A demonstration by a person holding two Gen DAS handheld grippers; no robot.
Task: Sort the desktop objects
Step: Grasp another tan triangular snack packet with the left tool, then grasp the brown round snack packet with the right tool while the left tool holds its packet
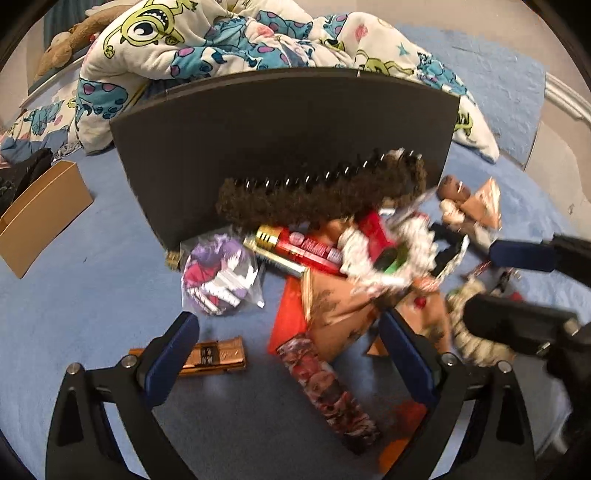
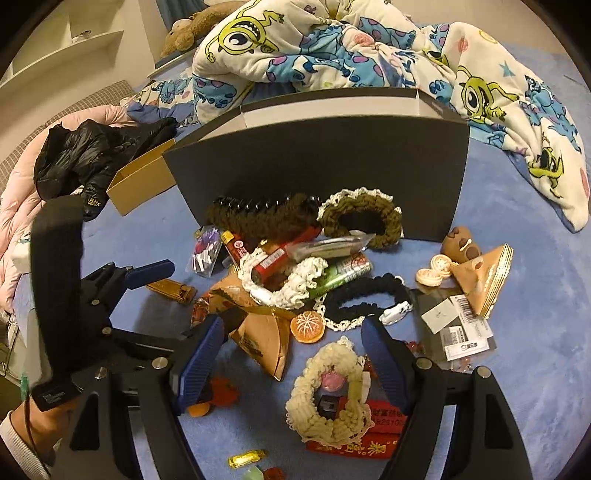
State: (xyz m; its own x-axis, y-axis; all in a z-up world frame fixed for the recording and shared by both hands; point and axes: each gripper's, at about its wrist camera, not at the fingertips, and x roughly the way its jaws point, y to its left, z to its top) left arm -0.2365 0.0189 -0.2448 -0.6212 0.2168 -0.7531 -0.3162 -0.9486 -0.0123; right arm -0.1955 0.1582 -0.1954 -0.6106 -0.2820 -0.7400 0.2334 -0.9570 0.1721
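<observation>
Desktop clutter (image 2: 295, 273), heaped on the blue bedspread (image 2: 498, 369) just in front of the dark box (image 2: 317, 162); barely begun by the look of it, nearly everything left to sort; left gripper (image 1: 288, 343) spread wide, holding nothing, above a patterned packet (image 1: 328, 387); right gripper (image 2: 291, 362) likewise parted and unladen, straddling a cream crocheted scrunchie (image 2: 328, 402); small cardboard box (image 2: 140, 181) waiting off to the side.

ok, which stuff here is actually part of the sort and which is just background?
Job:
cream scrunchie
black scrunchie
orange slice
brown hair claw
red tube
grey box
left gripper, right gripper, both open

Background:
blanket
black jacket
plush toy
cardboard box
</observation>
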